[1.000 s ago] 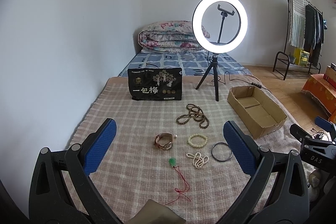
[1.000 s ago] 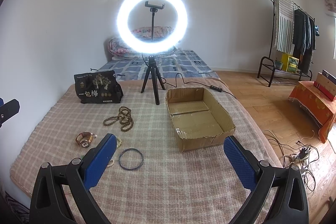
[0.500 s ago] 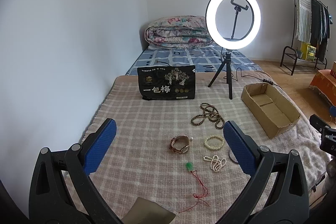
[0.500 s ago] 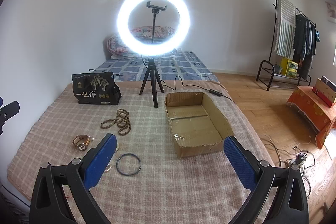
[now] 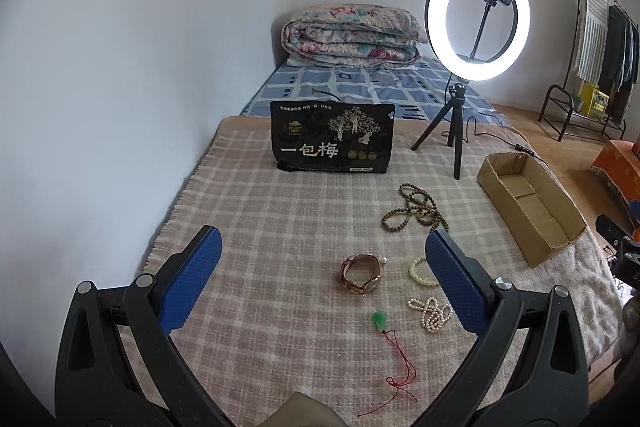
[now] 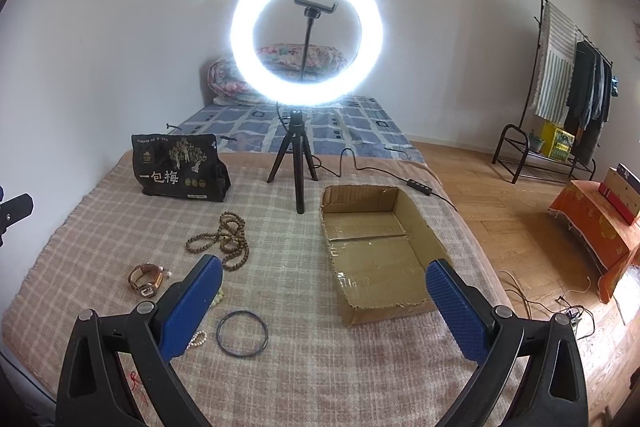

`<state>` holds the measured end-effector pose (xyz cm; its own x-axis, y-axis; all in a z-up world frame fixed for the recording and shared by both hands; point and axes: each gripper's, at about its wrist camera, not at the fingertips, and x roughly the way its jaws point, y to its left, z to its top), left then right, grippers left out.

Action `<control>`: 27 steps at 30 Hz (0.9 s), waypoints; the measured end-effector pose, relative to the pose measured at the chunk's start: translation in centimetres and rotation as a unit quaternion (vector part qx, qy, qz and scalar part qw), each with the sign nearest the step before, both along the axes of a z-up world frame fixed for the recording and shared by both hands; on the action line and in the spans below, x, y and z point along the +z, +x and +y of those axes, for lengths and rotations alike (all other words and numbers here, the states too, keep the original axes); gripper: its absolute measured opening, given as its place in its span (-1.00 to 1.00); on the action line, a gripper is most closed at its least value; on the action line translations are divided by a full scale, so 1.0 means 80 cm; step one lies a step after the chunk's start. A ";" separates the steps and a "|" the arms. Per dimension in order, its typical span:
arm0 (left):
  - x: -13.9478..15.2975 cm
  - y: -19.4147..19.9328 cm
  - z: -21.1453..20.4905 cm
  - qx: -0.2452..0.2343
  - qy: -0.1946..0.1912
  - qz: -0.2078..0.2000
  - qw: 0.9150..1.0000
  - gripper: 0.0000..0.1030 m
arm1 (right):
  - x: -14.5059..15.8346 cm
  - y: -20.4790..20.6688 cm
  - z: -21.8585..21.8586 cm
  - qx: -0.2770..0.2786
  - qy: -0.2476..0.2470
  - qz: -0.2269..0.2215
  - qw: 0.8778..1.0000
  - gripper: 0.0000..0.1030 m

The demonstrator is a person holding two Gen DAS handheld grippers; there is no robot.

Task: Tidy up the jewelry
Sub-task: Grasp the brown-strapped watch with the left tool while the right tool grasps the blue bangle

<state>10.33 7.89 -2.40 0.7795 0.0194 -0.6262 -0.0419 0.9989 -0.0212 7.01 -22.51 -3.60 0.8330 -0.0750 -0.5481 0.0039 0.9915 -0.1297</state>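
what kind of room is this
Most likely a bedroom used for filming: a folded quilt lies on a mattress, a clothes rack stands by the wall, and a ring light sits on the blanket.

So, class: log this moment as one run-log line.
left gripper: open, empty | right gripper: open, empty | watch, bead necklace, black bangle: on blanket | cardboard box: empty
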 end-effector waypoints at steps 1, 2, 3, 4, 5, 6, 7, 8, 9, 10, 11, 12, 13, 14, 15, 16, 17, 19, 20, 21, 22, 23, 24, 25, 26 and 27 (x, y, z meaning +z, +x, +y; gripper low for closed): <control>-0.003 0.007 0.006 0.004 -0.003 0.006 1.000 1.00 | -0.003 0.005 0.002 0.004 0.001 0.002 1.000 0.99; -0.006 0.011 0.010 0.008 -0.004 0.006 1.000 1.00 | -0.007 0.010 0.003 0.009 0.004 0.006 1.000 0.99; -0.009 0.015 0.013 0.010 -0.004 0.005 1.000 1.00 | -0.012 0.014 0.004 0.015 0.008 0.009 1.000 0.99; -0.013 0.021 0.019 0.014 -0.004 0.009 1.000 1.00 | -0.019 0.018 0.004 0.023 0.011 0.013 1.000 0.99; -0.019 0.026 0.022 0.015 -0.007 0.014 1.000 1.00 | -0.026 0.020 0.004 0.030 0.012 0.017 0.999 0.99; -0.024 0.029 0.024 0.013 -0.012 0.019 1.000 1.00 | -0.034 0.024 0.003 0.036 0.014 0.021 0.999 0.99; -0.032 0.036 0.029 0.012 -0.021 0.030 0.999 1.00 | -0.041 0.029 0.003 0.042 0.016 0.027 0.999 0.99; -0.040 0.042 0.032 0.015 -0.028 0.041 0.999 1.00 | -0.049 0.034 0.001 0.048 0.018 0.036 0.998 0.99; -0.050 0.049 0.036 0.017 -0.038 0.055 0.998 0.93 | -0.057 0.041 -0.001 0.049 0.020 0.048 0.997 0.99; -0.060 0.056 0.039 0.016 -0.047 0.071 0.996 0.86 | -0.063 0.047 -0.004 0.047 0.022 0.059 0.997 0.99; -0.069 0.061 0.039 0.015 -0.053 0.084 0.995 0.71 | -0.070 0.052 -0.007 0.046 0.027 0.072 0.996 0.99; -0.077 0.067 0.040 0.014 -0.059 0.097 0.993 0.59 | -0.076 0.057 -0.011 0.048 0.033 0.083 0.995 0.99; -0.086 0.073 0.040 0.014 -0.062 0.108 0.992 0.57 | -0.082 0.061 -0.013 0.051 0.039 0.093 0.994 0.97; -0.092 0.076 0.037 0.013 -0.063 0.114 0.991 0.53 | -0.089 0.066 -0.014 0.054 0.040 0.104 0.992 0.94; -0.099 0.080 0.035 0.009 -0.066 0.123 0.990 0.44 | -0.097 0.071 -0.014 0.057 0.040 0.115 0.991 0.92; -0.106 0.086 0.033 0.005 -0.070 0.133 0.989 0.39 | -0.105 0.075 -0.013 0.060 0.039 0.125 0.990 0.85; -0.112 0.090 0.031 0.003 -0.073 0.140 0.987 0.32 | -0.114 0.080 -0.012 0.063 0.038 0.138 0.988 0.78; -0.122 0.097 0.027 -0.005 -0.081 0.154 0.985 0.25 | -0.134 0.088 -0.011 0.068 0.039 0.166 0.983 0.65; -0.125 0.099 0.025 -0.005 -0.084 0.158 0.984 0.25 | -0.143 0.091 -0.010 0.071 0.041 0.180 0.980 0.60; -0.129 0.101 0.024 -0.006 -0.086 0.162 0.983 0.24 | -0.152 0.094 -0.009 0.075 0.046 0.195 0.977 0.54; -0.132 0.103 0.022 -0.006 -0.087 0.167 0.982 0.24 | -0.158 0.095 -0.007 0.079 0.051 0.205 0.974 0.50; -0.135 0.105 0.021 -0.008 -0.088 0.170 0.981 0.24 | -0.163 0.096 -0.006 0.082 0.055 0.210 0.973 0.49; -0.138 0.107 0.019 -0.011 -0.089 0.172 0.981 0.24 | -0.168 0.096 -0.003 0.086 0.056 0.213 0.972 0.49; -0.141 0.108 0.017 -0.015 -0.091 0.175 0.980 0.24 | -0.172 0.095 0.001 0.092 0.053 0.217 0.970 0.49; -0.143 0.110 0.016 -0.017 -0.093 0.177 0.980 0.24 | -0.177 0.095 0.005 0.099 0.049 0.221 0.969 0.50; -0.147 0.111 0.015 -0.018 -0.097 0.182 0.978 0.24 | -0.183 0.095 0.010 0.108 0.043 0.226 0.967 0.51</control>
